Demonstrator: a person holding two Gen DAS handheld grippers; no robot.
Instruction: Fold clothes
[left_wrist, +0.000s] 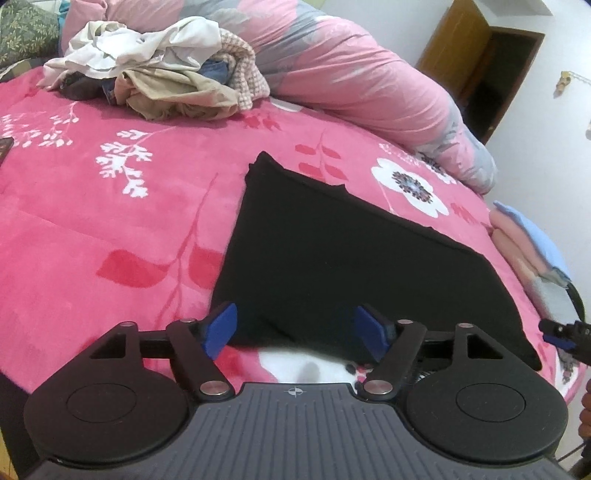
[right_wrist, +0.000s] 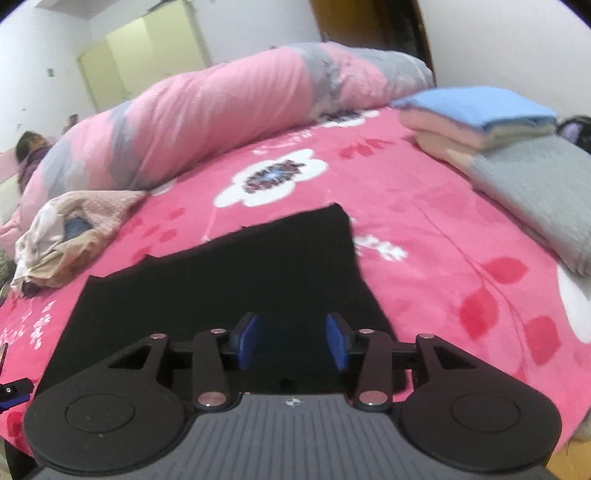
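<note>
Now both grippers — left gripper (left_wrist: 295, 328), right gripper (right_wrist: 293, 341) — stand released at the black garment's (left_wrist: 332, 258) near edge; regrasping carelessly could drag its fold askew.

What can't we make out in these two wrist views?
- Black garment: near edge hidden behind the left gripper in the left view and the right gripper in the right view.
- Unfolded pile: lower items buried under the top ones.
- Folded stack: blurred in the right view, cut off by the edge in the left.
</note>
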